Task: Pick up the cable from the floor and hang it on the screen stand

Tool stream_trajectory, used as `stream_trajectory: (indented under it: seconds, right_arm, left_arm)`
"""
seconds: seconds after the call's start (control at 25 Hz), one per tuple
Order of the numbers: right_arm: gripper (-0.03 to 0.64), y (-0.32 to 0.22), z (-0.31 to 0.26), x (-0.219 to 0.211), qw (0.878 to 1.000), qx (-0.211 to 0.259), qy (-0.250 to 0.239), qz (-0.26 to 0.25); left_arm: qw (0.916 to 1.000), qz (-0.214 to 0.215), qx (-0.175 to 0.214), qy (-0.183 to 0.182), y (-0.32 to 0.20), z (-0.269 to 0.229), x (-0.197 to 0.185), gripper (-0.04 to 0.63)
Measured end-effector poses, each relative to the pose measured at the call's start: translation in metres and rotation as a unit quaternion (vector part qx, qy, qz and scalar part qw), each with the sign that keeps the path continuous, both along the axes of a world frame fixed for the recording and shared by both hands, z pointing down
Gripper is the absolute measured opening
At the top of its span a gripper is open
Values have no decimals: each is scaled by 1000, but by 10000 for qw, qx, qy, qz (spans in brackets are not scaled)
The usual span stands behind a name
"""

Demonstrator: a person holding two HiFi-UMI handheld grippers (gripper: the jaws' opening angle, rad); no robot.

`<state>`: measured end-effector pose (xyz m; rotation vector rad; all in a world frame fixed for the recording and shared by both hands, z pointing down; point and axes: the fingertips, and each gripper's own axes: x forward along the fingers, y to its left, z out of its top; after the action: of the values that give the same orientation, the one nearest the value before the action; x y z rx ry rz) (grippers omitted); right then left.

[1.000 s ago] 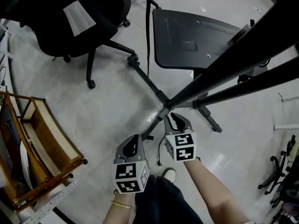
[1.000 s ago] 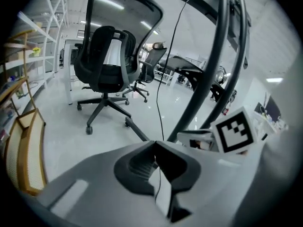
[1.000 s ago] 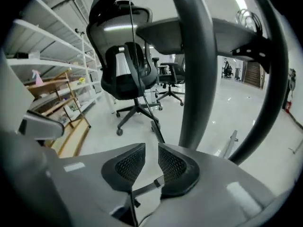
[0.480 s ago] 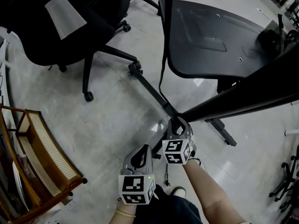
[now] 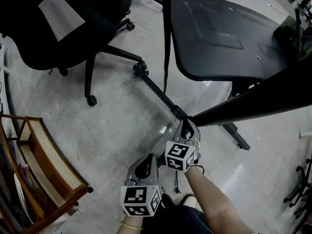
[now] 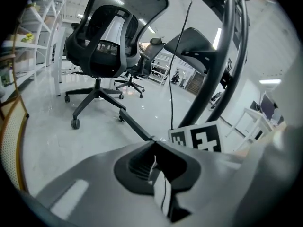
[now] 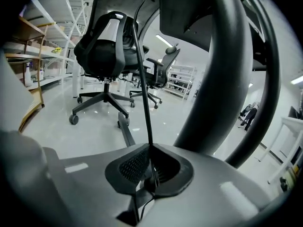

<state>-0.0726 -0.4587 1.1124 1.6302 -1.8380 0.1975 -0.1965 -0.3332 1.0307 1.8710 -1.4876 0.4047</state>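
One thin black cable (image 7: pixel 144 100) between dark, mesh-textured pads (image 7: pixel 132 168)

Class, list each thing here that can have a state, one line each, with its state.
cable: gripped, running upward
right gripper: jaws have just been closing, now on the cable
left gripper: jaws together
office chair: upright on its castors

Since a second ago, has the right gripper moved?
Yes: right gripper sank toward the stand leg on the floor, jaws just closing on the cable.
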Motion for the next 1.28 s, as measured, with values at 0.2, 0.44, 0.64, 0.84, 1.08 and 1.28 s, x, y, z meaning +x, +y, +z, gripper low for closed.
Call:
stream_trajectory:
  seconds: [0.2,0.44,0.64,0.84,1.08,1.28]
  right_arm:
    - [11,11,-5,-6,9985,-147,-225,-487]
    - [9,68,-83,-13,9887,-330,-901,-1148]
    - [8,118,-235,-4,9692,-298,-1904,-1532]
    - [8,172,-416,32,9590,-264,-2238,-1718]
    - [9,172,-629,106,9613,1061,-1996,-1574]
    - [9,167,-792,163,9529,1725,-1936,-1573]
  left_arm:
    - [9998,-144,-121,-48,2,2,-10,6]
    - [9997,-103,-220,3,18,-58,4,6]
    - [9997,-4,-225,137,44,-177,29,6]
    - [9988,352,44,325,73,-344,75,6]
    - [9897,746,1091,557,62,-544,120,6]
    - [9766,1187,1653,699,65,-685,175,6]
